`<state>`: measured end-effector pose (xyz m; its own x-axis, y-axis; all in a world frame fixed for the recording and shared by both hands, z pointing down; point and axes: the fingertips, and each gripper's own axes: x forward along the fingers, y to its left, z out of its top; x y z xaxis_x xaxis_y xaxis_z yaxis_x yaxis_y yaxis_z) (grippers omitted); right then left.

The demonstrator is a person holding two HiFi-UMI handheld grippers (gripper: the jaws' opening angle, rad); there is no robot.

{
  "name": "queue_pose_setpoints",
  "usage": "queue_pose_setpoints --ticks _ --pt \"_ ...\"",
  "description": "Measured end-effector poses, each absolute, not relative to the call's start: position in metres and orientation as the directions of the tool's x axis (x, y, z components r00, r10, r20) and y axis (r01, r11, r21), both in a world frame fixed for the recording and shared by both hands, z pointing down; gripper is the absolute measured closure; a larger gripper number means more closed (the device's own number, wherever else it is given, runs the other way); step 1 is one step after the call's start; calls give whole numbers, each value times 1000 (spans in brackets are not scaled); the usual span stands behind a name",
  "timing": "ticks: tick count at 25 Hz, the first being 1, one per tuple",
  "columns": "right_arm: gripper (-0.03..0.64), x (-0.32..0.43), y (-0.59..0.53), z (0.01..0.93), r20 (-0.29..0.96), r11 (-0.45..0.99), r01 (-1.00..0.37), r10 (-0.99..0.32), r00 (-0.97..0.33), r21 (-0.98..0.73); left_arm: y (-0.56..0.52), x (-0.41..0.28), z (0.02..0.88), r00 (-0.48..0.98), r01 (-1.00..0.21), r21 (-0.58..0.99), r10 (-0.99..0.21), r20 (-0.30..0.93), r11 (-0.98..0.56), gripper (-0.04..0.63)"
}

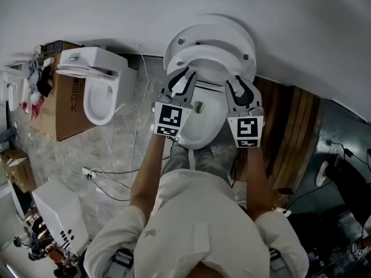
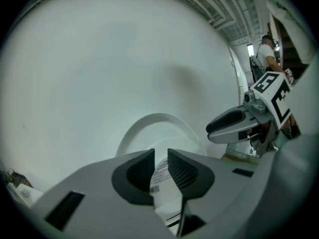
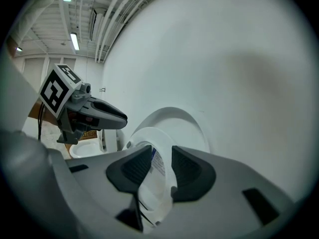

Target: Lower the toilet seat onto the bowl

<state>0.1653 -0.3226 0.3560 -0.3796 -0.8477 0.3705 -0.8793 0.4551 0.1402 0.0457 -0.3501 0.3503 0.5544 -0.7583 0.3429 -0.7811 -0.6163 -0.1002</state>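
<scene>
A white toilet stands against the wall, its bowl (image 1: 203, 133) open below me. The lid (image 1: 215, 28) leans back on the wall. The seat (image 1: 210, 58) is tilted forward off the lid, above the bowl. My left gripper (image 1: 186, 79) is at the seat's left edge and my right gripper (image 1: 237, 87) at its right edge. In the left gripper view the jaws (image 2: 160, 156) stand slightly apart with the labelled seat rim (image 2: 162, 177) in the gap, pads not pressing. In the right gripper view the jaws (image 3: 162, 153) likewise straddle the seat rim (image 3: 149, 189) without gripping.
A second white toilet (image 1: 101, 88) sits on a cardboard box (image 1: 65, 112) at the left. Cables (image 1: 110, 175) trail over the grey floor. Wooden boards (image 1: 293, 138) lean at the right. A white box (image 1: 58, 210) stands at the lower left.
</scene>
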Motion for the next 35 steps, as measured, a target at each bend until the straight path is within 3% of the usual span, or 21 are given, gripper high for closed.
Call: queue_pose_setpoints --ticks 15,21,35 --pt "428 175 -384 390 428 413 -890 -851 -303 191 -409 44 383 581 -748 -93 -717 385 -657 429" --pt "360 173 -399 406 466 456 -874 -818 -336 171 -421 48 391 614 -712 -85 -677 406 -697 385" --pt "413 176 -391 411 447 475 -873 -809 -382 113 -415 50 399 618 -703 -72 -658 429 -707 376"
